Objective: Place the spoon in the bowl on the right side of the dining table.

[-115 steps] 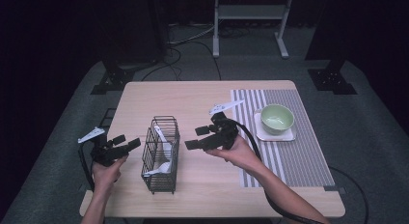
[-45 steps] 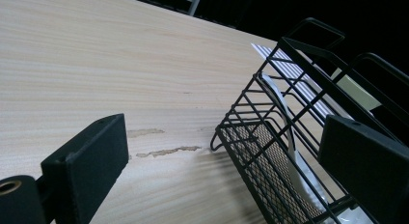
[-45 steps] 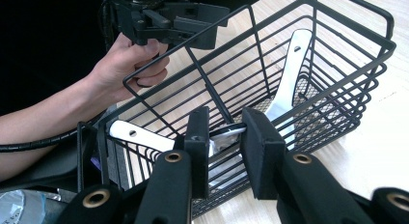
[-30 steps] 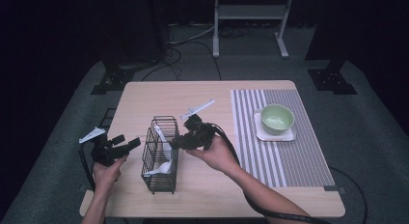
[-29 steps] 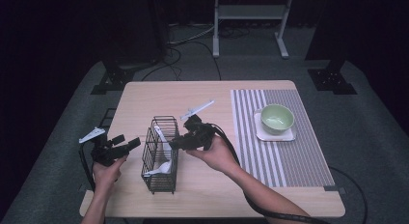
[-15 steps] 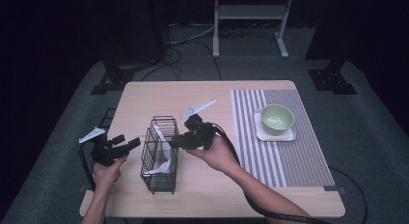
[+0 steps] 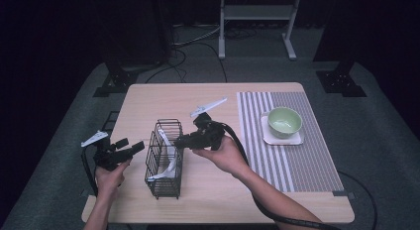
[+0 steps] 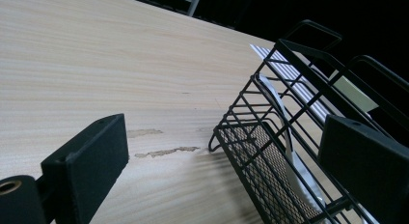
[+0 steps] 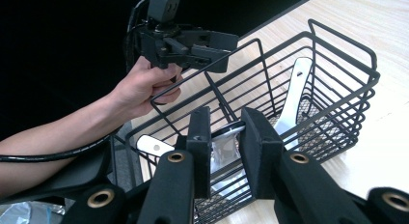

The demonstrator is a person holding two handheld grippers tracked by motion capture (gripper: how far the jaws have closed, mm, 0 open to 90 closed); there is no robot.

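Nearest the person, the left tool [image 7: 132,148] is held low at the left edge of the tabletop [image 7: 163,98], its jaws spread wide and holding nothing. In the left gripper view the pale wood lies bare between them, with the corner of the black wire basket [image 8: 270,137] just beside the right-hand jaw. The left hand [image 7: 110,174] grips it from below.

Just beyond, the basket [image 7: 165,158] stands upright on the tabletop, left of centre. A white spoon-like utensil [image 9: 292,101] leans inside it, handle up against the far wall.

The right tool [image 7: 179,141] reaches in over the basket's right rim, the right hand [image 7: 223,154] under it. In the right gripper view its jaws [image 9: 224,147] are nearly together around the end of a shiny, silver-coloured utensil [image 9: 225,144] that sits inside the basket; whether the pads actually press it is hard to tell, as the piece is small and partly hidden. A second white piece [image 9: 154,146] shows at the basket's near wall.

Farther right, a striped placemat [image 7: 277,160] covers that side of the tabletop. On it, well apart from the basket, a green bowl [image 7: 284,122] rests on a white square plate [image 7: 297,139].
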